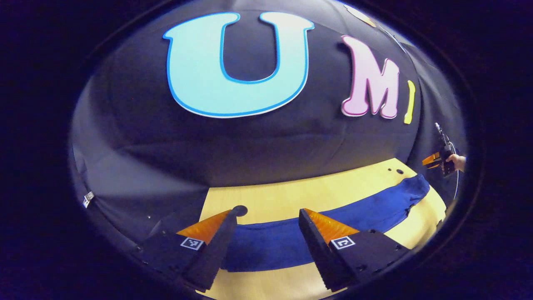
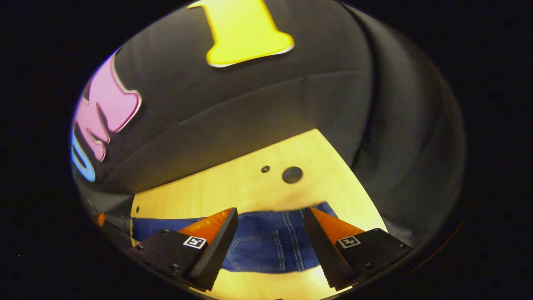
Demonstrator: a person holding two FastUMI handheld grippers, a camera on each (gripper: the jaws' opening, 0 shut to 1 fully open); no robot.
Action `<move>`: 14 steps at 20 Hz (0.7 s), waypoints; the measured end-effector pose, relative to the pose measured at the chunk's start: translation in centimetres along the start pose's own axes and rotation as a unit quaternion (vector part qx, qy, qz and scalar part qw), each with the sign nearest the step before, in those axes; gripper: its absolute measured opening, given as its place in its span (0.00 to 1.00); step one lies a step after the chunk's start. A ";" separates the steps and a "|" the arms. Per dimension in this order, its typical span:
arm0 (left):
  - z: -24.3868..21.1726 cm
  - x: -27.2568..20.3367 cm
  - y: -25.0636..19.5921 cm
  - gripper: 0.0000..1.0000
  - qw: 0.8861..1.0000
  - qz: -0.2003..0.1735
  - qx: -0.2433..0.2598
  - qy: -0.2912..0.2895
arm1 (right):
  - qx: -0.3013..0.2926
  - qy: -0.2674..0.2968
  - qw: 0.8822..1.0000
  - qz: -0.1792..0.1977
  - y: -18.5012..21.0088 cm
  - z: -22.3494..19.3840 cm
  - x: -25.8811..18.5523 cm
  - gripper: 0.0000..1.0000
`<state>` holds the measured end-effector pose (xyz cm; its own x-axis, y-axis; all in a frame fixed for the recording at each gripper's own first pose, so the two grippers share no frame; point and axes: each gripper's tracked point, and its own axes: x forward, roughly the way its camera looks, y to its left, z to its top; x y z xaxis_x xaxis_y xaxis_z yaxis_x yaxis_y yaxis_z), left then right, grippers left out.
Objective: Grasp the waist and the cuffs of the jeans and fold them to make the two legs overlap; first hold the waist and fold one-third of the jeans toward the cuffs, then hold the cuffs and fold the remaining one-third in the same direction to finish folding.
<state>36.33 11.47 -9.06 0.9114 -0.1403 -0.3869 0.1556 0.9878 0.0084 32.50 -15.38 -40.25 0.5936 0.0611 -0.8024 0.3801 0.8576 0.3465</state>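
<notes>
In the left gripper view, the left gripper [image 1: 266,233] has its fingers spread apart, holding nothing, above the dark blue denim jeans [image 1: 333,225] lying flat on the pale wooden table [image 1: 291,196]. The cloth runs between the fingers and away past the right one, toward the far right gripper [image 1: 433,160] and the hand [image 1: 458,161] holding it. In the right gripper view, the right gripper [image 2: 270,233] also has its fingers apart, over the stitched waist end of the jeans [image 2: 266,241]; beyond them lie two round holes [image 2: 292,175] in the table [image 2: 233,187].
</notes>
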 end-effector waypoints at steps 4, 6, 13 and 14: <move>0.2 -7.3 -1.5 0.95 0.998 -0.056 0.008 -0.002 | 0.101 0.046 0.990 -0.081 -5.7 -5.9 -0.1 0.98; -0.7 -9.4 -1.8 0.95 0.997 -0.065 0.040 0.013 | 0.141 0.062 0.981 -0.118 -6.8 -8.0 0.8 0.98; 0.2 -11.0 -1.2 0.97 0.996 -0.016 0.080 0.048 | 0.223 0.066 0.960 -0.155 -6.9 -10.3 6.0 0.98; -0.1 -11.0 -1.3 0.97 0.996 -0.011 0.078 0.052 | 0.220 0.081 0.960 -0.154 -6.2 -11.0 6.0 1.00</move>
<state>26.05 11.75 -4.89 0.8640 -0.1455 -0.4820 0.2390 0.9611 0.1384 25.89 -14.76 -52.55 0.3007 -0.0515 -0.9523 0.8033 0.5519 0.2238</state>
